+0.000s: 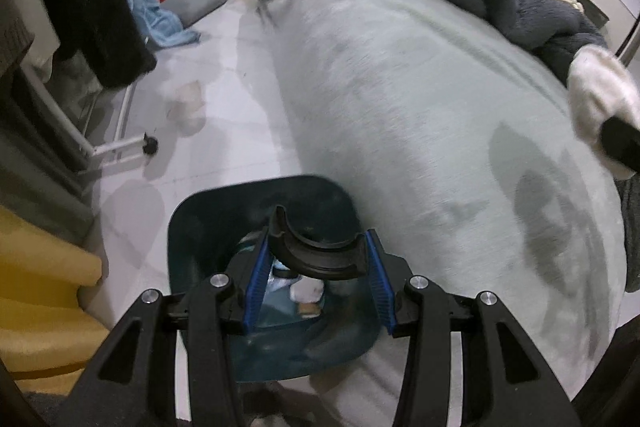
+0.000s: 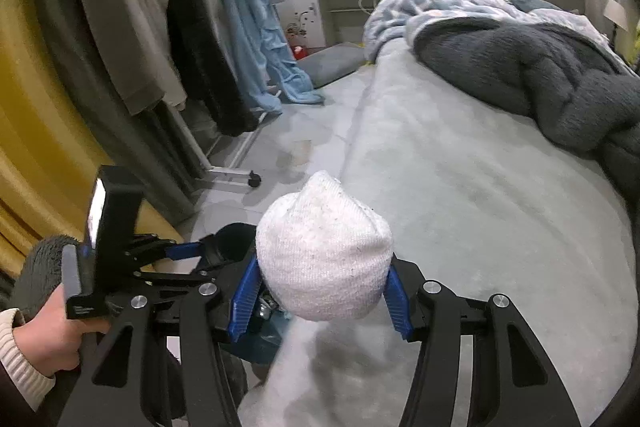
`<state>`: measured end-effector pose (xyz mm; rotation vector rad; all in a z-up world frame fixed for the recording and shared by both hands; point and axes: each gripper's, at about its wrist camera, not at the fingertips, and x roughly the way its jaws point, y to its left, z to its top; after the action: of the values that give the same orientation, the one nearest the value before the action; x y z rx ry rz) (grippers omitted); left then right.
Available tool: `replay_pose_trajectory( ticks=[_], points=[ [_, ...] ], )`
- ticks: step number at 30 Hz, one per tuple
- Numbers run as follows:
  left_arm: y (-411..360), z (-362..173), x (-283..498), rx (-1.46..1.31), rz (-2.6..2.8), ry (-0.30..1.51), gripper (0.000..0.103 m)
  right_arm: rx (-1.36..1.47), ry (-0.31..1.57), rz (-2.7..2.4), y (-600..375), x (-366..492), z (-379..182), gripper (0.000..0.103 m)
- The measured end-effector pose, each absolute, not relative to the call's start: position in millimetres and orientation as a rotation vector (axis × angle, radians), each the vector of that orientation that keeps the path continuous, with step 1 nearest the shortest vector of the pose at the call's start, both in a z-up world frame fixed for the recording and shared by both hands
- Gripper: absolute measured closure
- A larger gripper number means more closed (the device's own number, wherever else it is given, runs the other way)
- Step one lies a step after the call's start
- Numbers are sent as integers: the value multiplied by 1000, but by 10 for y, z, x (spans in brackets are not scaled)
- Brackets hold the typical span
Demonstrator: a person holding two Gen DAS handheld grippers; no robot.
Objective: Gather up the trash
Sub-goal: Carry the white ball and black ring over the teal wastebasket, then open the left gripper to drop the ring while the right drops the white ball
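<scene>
Bin (image 1: 208,227) was the landmark: a dark teal tub with scraps already in the bottom, on the floor (image 1: 224,99) tight against the side of the bed (image 1: 400,87). Left gripper (image 1: 316,263) had its blue fingers (image 1: 256,279) clenched on a curved black handle (image 1: 316,255), apparently the bin's own handle or clip, probably to hold the bin steady and its mouth open for a drop. Right gripper (image 2: 320,287) was grasping a white wadded cloth (image 2: 324,251), sock-like, the trash in hand, blue fingers (image 2: 244,295) pressed on both sides; the wad was above the bed edge, up and to the bed side of the bin, not yet over its mouth. A bare hand (image 2: 52,339) with a ribbed cuff gripped the left tool's handle. Room judgement: bin mouth was partly blocked by the left fingers and handle, so the drop slot looked narrow. Far side of the bin, open floor ran to a clothes rack (image 1: 120,143) on casters with hanging clothes; yellow curtain (image 1: 36,267) was near too. Bed edge crowded the other side.
</scene>
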<state>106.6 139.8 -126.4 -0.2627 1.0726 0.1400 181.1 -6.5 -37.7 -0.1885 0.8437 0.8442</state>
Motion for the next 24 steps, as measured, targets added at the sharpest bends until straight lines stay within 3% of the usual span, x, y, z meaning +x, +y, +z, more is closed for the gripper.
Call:
replay_pose_trajectory(
  ticks=[16,24],
  points=[
    [2011,-1719,848,-357,147,1226,54,-248,887,968,716,1629,-584,47],
    [2194,-1813,729,-389,140,1263,51,-321,967,980,1094,1661,-1042,47]
  ],
)
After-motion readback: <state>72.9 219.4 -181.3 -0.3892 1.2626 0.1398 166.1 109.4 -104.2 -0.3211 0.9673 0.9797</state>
